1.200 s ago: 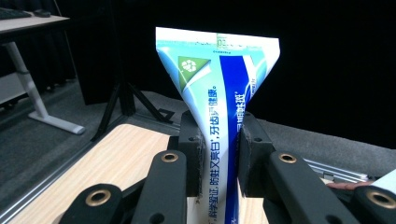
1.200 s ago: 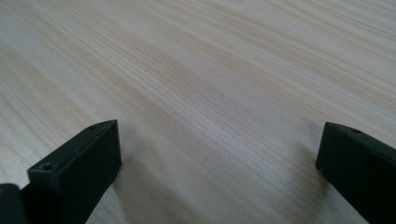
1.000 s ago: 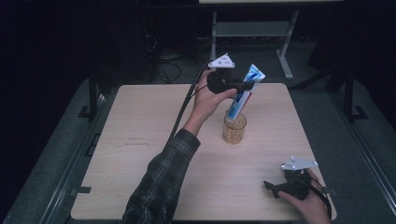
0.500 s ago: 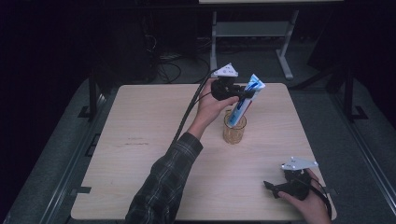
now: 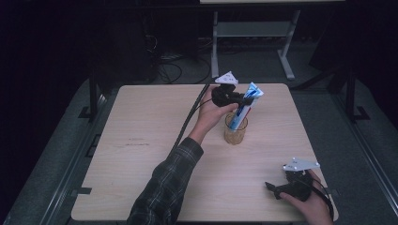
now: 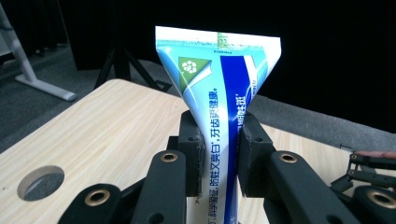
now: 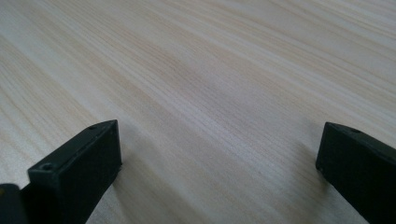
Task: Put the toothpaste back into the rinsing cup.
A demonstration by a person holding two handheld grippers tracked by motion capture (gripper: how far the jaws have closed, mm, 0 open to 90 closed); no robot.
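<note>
Spanning a dark room, pale wooden table (image 5: 141, 140), left claw (image 6: 219, 154) clamping toothpaste tube (image 6: 219, 88), right claw (image 7: 219, 158) apart.

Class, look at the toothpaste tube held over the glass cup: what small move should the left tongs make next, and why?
Probably ease a little further down, then open. The left tongs are clamped on the toothpaste tube, whose lower end already sits inside the glass cup, while the upper end leans out past the rim. Lowering first should let the tube rest in the cup before release. The right tongs rest open on the table.
</note>
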